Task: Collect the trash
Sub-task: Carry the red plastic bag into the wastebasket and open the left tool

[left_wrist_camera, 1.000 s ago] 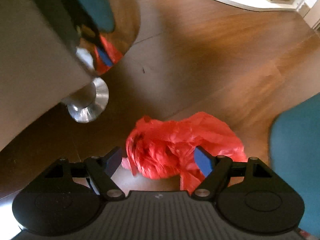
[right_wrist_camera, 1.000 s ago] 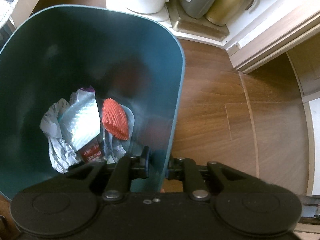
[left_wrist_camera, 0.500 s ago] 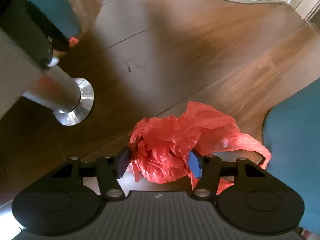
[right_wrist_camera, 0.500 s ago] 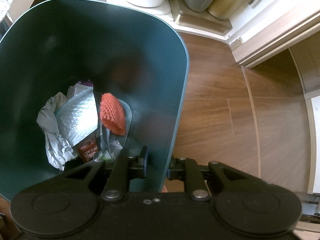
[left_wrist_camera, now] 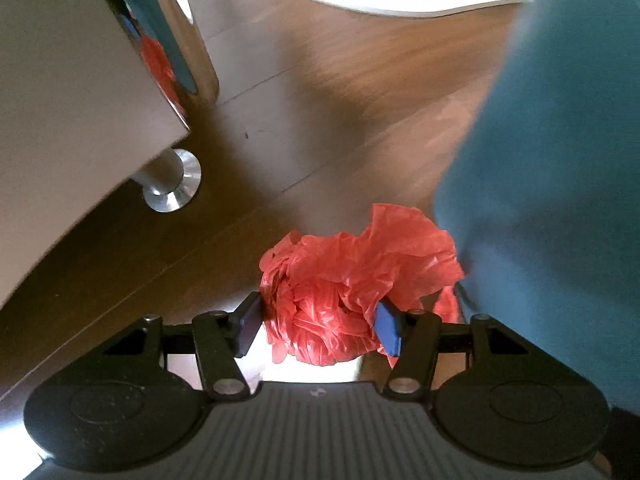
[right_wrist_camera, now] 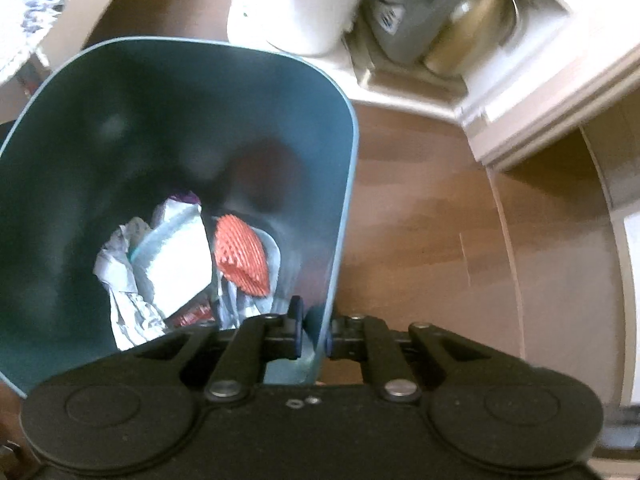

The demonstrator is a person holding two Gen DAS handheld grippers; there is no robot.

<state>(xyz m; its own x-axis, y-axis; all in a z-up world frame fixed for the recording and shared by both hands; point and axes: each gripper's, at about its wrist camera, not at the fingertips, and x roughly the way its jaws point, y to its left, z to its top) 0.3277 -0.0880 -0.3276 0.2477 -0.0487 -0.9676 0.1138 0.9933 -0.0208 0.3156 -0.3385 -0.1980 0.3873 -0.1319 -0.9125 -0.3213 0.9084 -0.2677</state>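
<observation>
Red crumpled plastic bag (left_wrist_camera: 340,292) sits pinched between the 2 pads of the left tongs (left_wrist_camera: 318,326), jaws partly closed on it, clear of the wood floor (left_wrist_camera: 320,92). Teal bin (left_wrist_camera: 552,200) rises just right of the bag. Right tongs (right_wrist_camera: 312,330) clamp the bin's near wall, jaws almost together; paper scraps (right_wrist_camera: 160,260) lie inside. Judgement: bag must travel right and over the rim; the left hand carries it.

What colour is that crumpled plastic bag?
Red plastic bag; it shows best in the left wrist view.
</observation>
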